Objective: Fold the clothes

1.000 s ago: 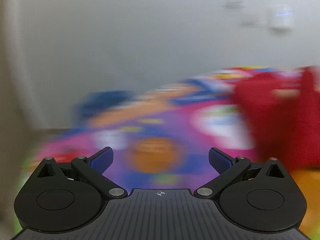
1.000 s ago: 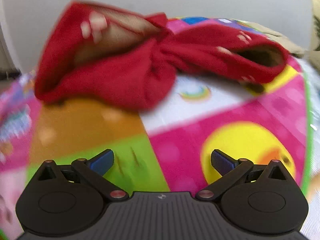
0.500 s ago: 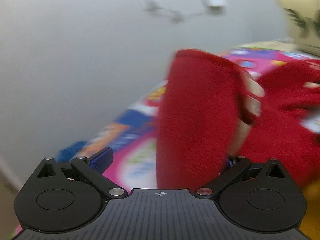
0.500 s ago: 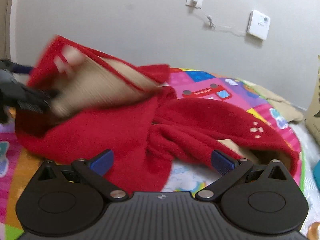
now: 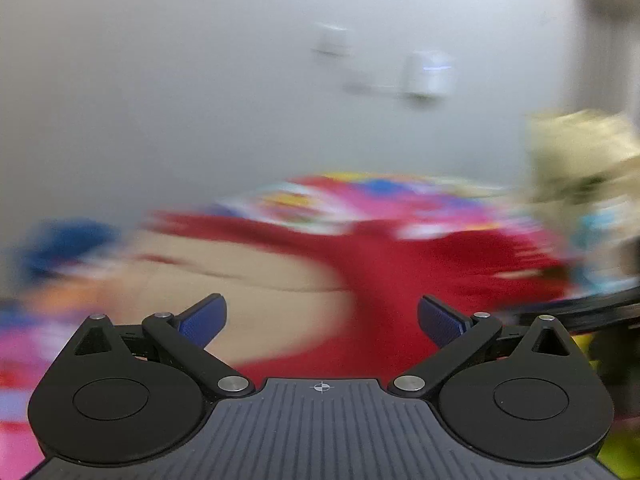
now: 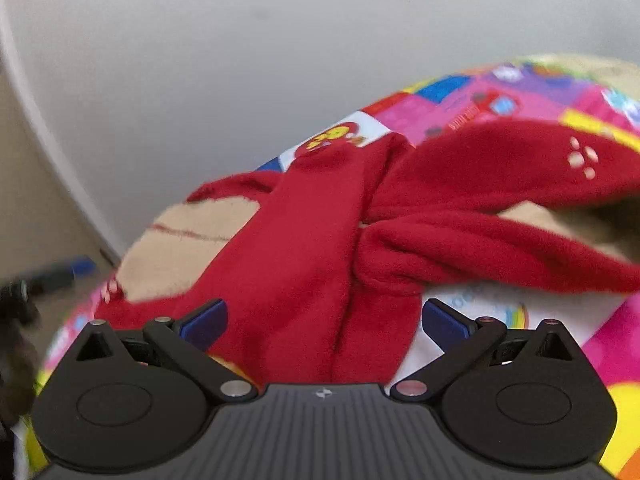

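My right gripper (image 6: 323,322) has its blue-padded fingers (image 6: 202,320) spread wide apart, holding nothing. Just beyond them, running up from the near edge between the two fingers, lies the red fleece garment (image 6: 320,248), bunched and twisted at its middle on the colourful play mat (image 6: 460,100). One part of it reaches away to the right, with a small pale paw print on it and its tan lining showing underneath. Another part spreads to the left, where more tan lining with a thin red line lies face up. At the far left edge a dark shape with a blue tip shows, too blurred to name. Beyond the mat rises a plain grey wall (image 6: 200,60).

My left gripper (image 5: 322,320) is likewise spread wide and empty. Its view is smeared, but the same red garment (image 5: 380,264) lies just ahead, tan lining to the left, the mat (image 5: 360,200) behind it, and something pale and blurred at far right. White fittings (image 5: 428,74) hang on the wall (image 5: 160,80).
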